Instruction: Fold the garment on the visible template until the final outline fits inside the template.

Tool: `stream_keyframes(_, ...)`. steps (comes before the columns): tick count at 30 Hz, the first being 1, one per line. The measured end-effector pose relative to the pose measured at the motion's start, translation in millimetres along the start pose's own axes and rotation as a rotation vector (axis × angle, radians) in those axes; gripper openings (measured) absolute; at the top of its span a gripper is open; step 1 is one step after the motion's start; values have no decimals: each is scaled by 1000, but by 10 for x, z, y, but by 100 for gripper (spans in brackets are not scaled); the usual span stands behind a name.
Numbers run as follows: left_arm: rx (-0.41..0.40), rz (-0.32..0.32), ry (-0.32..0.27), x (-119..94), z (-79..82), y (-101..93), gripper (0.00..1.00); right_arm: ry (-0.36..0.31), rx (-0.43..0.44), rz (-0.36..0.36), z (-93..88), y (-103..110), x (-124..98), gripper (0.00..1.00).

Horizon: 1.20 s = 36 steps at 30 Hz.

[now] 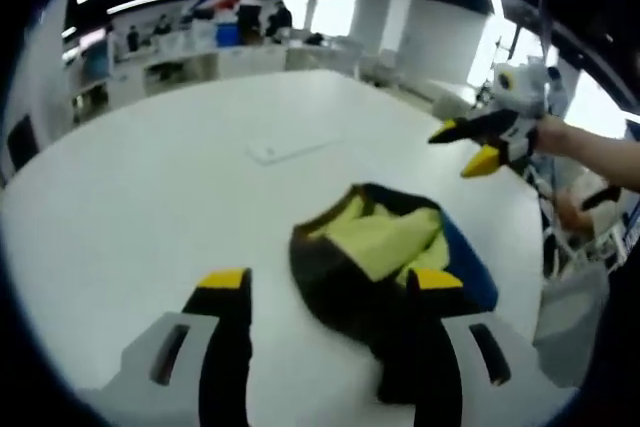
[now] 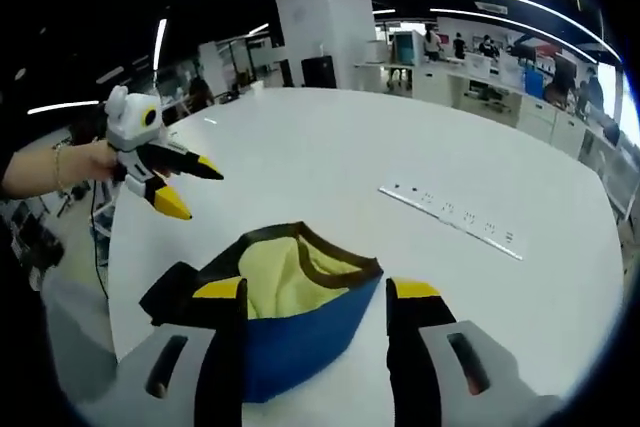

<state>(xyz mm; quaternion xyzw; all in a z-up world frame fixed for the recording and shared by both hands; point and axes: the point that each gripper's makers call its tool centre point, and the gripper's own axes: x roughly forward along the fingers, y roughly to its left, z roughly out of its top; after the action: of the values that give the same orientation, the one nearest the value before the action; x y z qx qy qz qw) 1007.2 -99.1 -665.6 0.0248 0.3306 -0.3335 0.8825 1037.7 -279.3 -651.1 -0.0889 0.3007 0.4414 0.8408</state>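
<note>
A crumpled garment (image 1: 372, 247), black outside with a yellow-green lining and a blue panel, lies on the round white table (image 1: 150, 197). My left gripper (image 1: 330, 282) hovers open just short of it. The garment's near edge shows between the jaws, and the right jaw covers part of it. My right gripper (image 2: 316, 289) stands open over the blue side of the garment (image 2: 290, 297), gripping nothing. Each gripper also shows in the other's view, held in a hand above the table and open: the right gripper (image 1: 462, 150) and the left gripper (image 2: 195, 192).
A long white strip (image 1: 290, 150) lies flat in the table beyond the garment, and appears again as the strip (image 2: 450, 215). The table edge (image 2: 110, 247) runs close to the garment. A white pillar (image 2: 320, 17), desks and people stand far behind.
</note>
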Motion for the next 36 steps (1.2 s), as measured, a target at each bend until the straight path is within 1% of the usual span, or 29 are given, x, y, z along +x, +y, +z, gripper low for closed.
stream_keyframes(5, 2, -10, 24, 142, -34, 39, 53, 20, -6, -6, -42, -116, 111, 53)
stream_keyframes(8, 7, -14, 36, 227, -47, 64, 52, 31, -6, -6, -56, -157, 167, 52)
stream_keyframes(11, 12, -16, 47, 318, -63, 113, 50, 43, -13, -4, -67, -210, 244, 50)
stream_keyframes(13, 2, -19, 48, 366, -66, 148, 49, 54, -13, 2, -79, -237, 297, 49)
stream_keyframes(18, -12, -21, 50, 456, -64, 195, 47, 80, -19, 12, -104, -280, 414, 47)
stream_keyframes(27, -26, -30, 63, 582, -80, 237, 43, 89, -14, 15, -131, -335, 553, 42)
stream_keyframes(32, -27, -21, 69, 670, -86, 268, 43, 117, -18, 14, -188, -372, 642, 40)
stream_keyframes(36, -25, -20, 79, 731, -113, 288, 41, 137, -27, 18, -232, -384, 696, 39)
